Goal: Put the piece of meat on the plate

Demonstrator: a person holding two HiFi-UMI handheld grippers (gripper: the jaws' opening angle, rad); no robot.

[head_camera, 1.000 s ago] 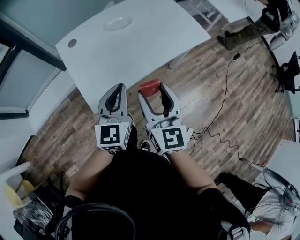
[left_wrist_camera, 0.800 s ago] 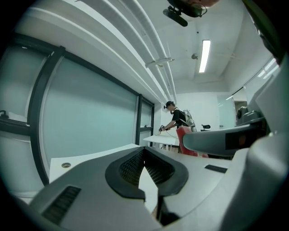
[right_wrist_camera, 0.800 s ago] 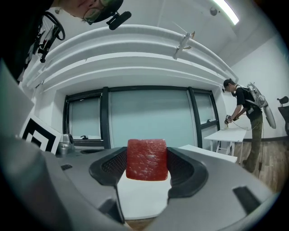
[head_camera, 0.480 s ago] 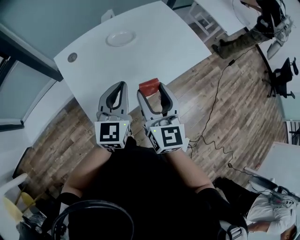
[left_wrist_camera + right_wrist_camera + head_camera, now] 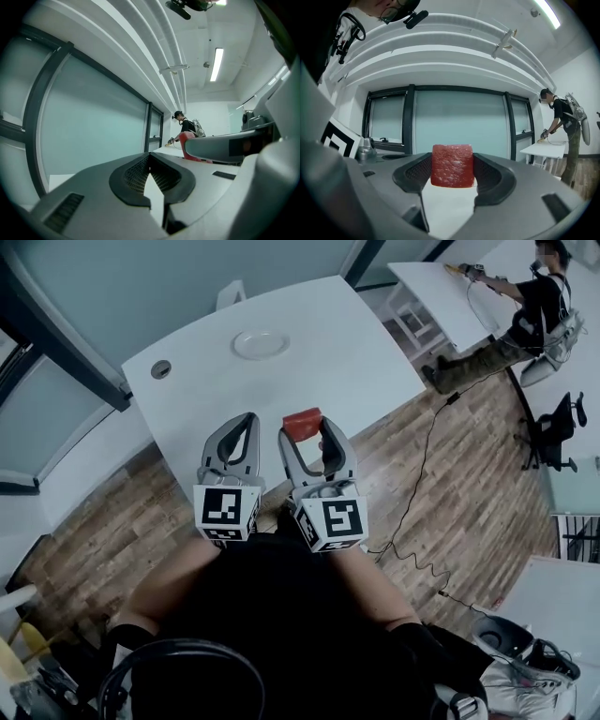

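A red block of meat [image 5: 303,422] [image 5: 452,166] sits clamped between the jaws of my right gripper [image 5: 306,427] [image 5: 452,169], held in the air over the near edge of the white table [image 5: 356,362]. The white plate [image 5: 260,343] lies on the table's far side, well beyond both grippers. My left gripper [image 5: 241,424] [image 5: 149,169] hangs just left of the right one, its jaws together with nothing in them. In the left gripper view the meat [image 5: 187,140] shows behind the right gripper's finger.
A round grey cable port [image 5: 161,369] is set in the table's far left. A person [image 5: 511,320] works at another white table [image 5: 441,287] at the upper right. A cable [image 5: 422,465] runs across the wooden floor on the right.
Both grippers and the meat have advanced toward the table, now reaching over its near edge. The plate appears closer. Grip on the meat is unchanged.
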